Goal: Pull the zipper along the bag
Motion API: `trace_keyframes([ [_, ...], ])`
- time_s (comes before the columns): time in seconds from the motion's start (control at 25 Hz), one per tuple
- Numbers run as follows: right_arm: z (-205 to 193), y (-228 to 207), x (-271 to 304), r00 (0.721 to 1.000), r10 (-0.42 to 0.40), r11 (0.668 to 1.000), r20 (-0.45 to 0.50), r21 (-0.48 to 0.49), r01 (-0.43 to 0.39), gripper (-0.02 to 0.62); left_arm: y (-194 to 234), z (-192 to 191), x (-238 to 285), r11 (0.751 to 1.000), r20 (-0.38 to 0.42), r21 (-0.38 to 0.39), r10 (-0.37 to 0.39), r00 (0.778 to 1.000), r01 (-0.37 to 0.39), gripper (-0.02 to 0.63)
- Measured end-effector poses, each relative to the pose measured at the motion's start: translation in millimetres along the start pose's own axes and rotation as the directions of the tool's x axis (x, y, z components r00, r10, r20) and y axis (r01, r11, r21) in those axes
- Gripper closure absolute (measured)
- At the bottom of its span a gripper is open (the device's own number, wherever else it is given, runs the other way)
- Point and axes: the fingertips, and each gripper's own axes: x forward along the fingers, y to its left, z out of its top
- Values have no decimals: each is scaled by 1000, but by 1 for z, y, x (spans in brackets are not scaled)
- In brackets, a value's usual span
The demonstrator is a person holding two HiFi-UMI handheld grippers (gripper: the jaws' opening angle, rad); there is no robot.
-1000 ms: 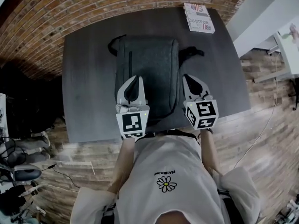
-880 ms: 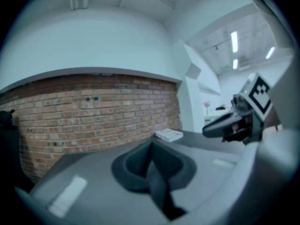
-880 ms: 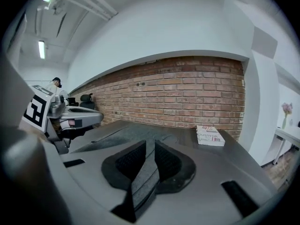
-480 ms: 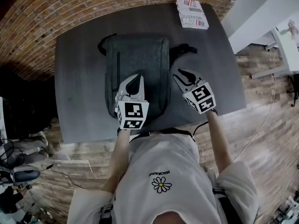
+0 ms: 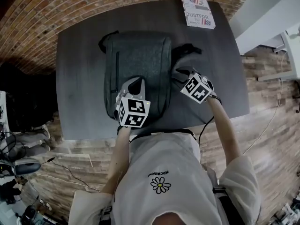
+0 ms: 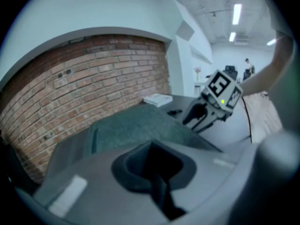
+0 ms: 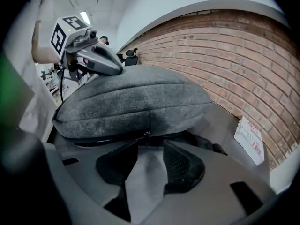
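A dark grey backpack (image 5: 138,55) lies flat on the dark table (image 5: 79,78). My left gripper (image 5: 136,82) rests on its near top face. In the left gripper view its jaws (image 6: 152,159) look shut with nothing visible between them. My right gripper (image 5: 180,74) points at the bag's right side. In the right gripper view the bag (image 7: 136,97) bulges just ahead. The right gripper (image 7: 150,144) has its jaws opening, pads apart. The small zipper pull (image 7: 146,136) hangs on the side seam just beyond the fingertips, and the pads do not press it.
A printed booklet (image 5: 198,12) lies at the table's far right corner. A black strap (image 5: 190,48) trails from the bag's right side. A brick wall (image 5: 70,8) stands behind the table. The table's near edge (image 5: 154,125) is close to the person's body.
My right gripper has moved forward and left from the table's front towards the bag's right side, and its jaws have spread apart. The left gripper stays on the bag.
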Motion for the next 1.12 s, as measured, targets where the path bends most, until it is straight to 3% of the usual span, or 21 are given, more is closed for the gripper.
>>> trace_keyframes([
  [0.44, -1, 5, 27, 987, 136, 981, -84, -131, -146, 442, -1, -4, 10, 997, -56, -61, -61, 997, 58, 606],
  [0.6, -1, 10, 29, 976, 183, 972, -122, -127, -198, 509, 1, -5, 10, 992, -65, -92, -95, 993, 89, 606],
  [0.72, -1, 11, 30, 980, 163, 977, -109, -117, -176, 584, 2, -5, 9, 990, -72, -104, -103, 992, 95, 606],
  [0.88, -1, 7, 29, 988, 124, 986, -92, -97, -132, 588, 2, -5, 10, 989, -66, -104, -110, 992, 102, 606],
  [1.12, -4, 12, 24, 989, 63, 984, -133, -159, -84, 589, 4, -9, 13, 984, -64, -121, -142, 988, 134, 606],
])
